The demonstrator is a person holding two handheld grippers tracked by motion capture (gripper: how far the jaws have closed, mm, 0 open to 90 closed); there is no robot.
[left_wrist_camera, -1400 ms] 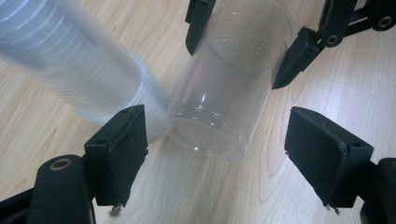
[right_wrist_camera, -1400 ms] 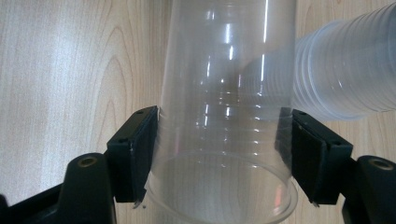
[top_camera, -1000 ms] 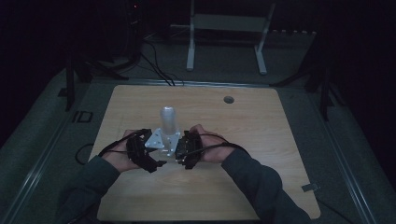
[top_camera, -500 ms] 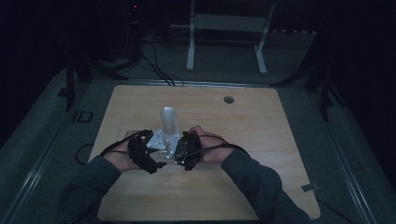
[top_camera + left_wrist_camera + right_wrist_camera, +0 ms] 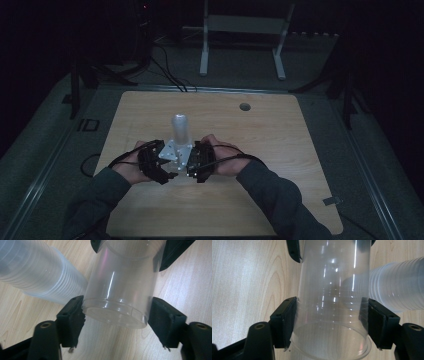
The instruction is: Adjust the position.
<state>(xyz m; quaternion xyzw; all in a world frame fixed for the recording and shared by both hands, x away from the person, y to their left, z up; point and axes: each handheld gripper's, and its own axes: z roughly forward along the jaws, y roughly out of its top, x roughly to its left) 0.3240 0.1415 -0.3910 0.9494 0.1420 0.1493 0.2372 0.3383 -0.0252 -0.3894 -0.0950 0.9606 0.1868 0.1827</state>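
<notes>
Now both hands meet over the near middle of the light wooden table [image 5: 280, 130]. The left gripper [image 5: 116, 315] has just been closing w/ a clear see-through plastic cup [image 5: 120, 290] between its pads, and now it pinches the cup near the closed bottom end. The right gripper [image 5: 332, 320] grips the same cup near its open rim, so the cup is held level between them, just above the table top. A tall stack of clear plastic cups [image 5: 181, 131] stands right behind the grippers.

Looks like one cup is being handled apart from the stack. Next move prob. needs one gripper to let go so the other can set the cup down.

Lots of bare table on both sides & in front; edges are far off. Stack is close, so it could tip if bumped.
</notes>
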